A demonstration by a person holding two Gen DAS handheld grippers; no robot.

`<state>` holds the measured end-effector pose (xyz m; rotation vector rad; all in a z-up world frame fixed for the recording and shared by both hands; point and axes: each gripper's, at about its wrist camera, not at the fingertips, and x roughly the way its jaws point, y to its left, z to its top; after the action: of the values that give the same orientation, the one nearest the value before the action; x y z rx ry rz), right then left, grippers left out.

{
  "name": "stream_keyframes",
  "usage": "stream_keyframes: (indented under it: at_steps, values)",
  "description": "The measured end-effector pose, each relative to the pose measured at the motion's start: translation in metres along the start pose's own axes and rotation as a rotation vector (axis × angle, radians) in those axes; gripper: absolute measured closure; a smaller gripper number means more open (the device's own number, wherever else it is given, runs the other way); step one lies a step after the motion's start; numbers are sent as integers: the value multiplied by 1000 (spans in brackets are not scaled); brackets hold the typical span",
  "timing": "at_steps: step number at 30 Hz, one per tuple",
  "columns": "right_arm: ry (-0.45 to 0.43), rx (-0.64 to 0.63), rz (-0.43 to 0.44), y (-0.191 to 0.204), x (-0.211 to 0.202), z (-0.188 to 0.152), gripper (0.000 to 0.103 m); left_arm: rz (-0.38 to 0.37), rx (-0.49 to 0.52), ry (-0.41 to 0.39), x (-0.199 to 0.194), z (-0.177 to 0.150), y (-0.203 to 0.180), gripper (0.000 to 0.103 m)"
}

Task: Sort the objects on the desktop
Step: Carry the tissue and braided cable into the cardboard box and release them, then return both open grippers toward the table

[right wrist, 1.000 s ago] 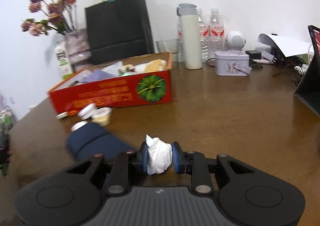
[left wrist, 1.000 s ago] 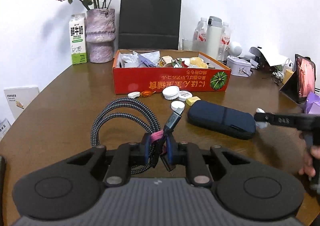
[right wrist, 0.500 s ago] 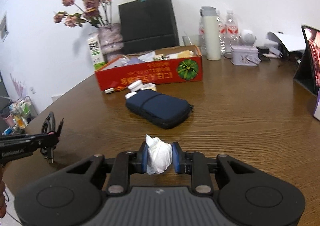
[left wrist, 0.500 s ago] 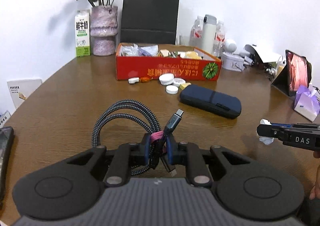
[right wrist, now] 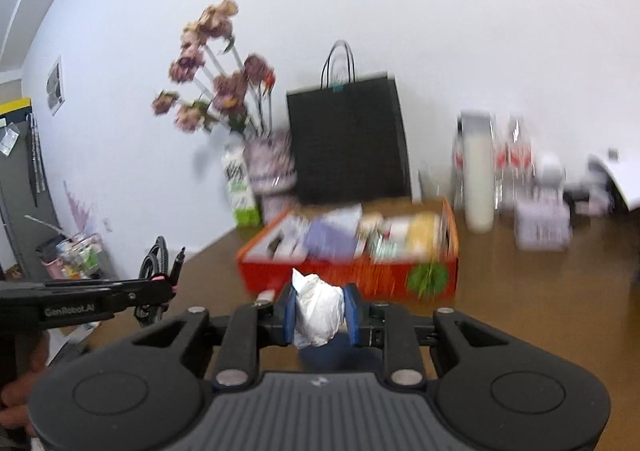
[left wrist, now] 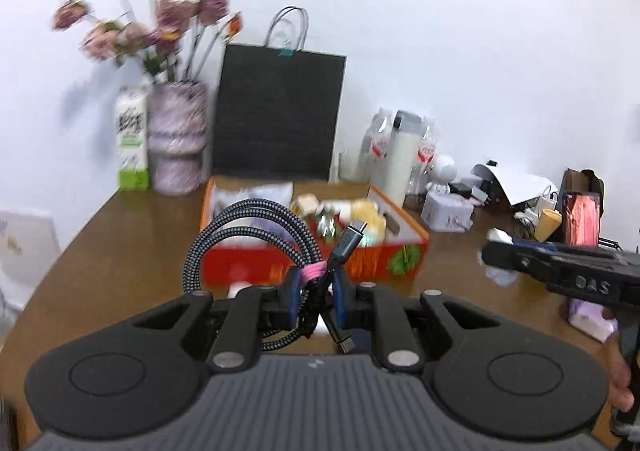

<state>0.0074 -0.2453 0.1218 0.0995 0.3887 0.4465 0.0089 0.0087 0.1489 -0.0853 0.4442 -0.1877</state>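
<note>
My left gripper is shut on a coiled braided cable bound with a pink tie and holds it in the air in front of the red cardboard box. My right gripper is shut on a crumpled white tissue, raised before the same box. The right gripper also shows at the right of the left wrist view. The left gripper shows at the left of the right wrist view with the cable. The box holds several small items.
Behind the box stand a black paper bag, a vase of pink flowers and a milk carton. A white flask with bottles, a small tin and a tablet lie to the right on the brown table.
Both grippers have risen and moved forward toward the red box, each keeping its load. The navy pouch and small lids have dropped out of view below the grippers.
</note>
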Motion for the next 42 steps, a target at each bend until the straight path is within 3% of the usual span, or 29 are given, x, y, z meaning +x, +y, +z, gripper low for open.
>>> stream_keyframes:
  at_steps: [3,7,13,14,17,20,22,26,28,31,34,38,42]
  values:
    - [-5,16,14,-18,38,35,79,-26,16,24,47,38,2,86]
    - [86,117,51,-51,117,71,79,-63,17,85,123,74,5,86]
    - [184,219,-34,-93,222,93,79,-23,-3,264,243,90,13,85]
    - [205,237,-38,-100,237,95,79,-17,-23,285,257,88,16,82]
    - [290,253,-61,-115,284,90,72,32,-63,323,286,83,25,47]
    - [380,248,-91,-125,318,83,58,41,7,295,279,78,24,37]
    - [353,260,-111,-129,316,81,56,55,39,261,268,80,25,23]
    - [293,266,-96,-127,295,86,45,121,12,201,236,84,37,15]
    - [284,233,-101,-118,280,86,42,153,-23,196,218,82,43,6]
    - [274,200,-127,-103,247,79,40,252,-91,121,164,47,43,1]
    - [255,138,-89,-77,205,55,26,243,-57,104,122,2,35,0]
    - [280,3,-115,-40,165,16,24,243,9,146,88,-45,22,0]
    - [269,-7,-130,-16,120,-19,24,228,40,152,59,-73,17,0]
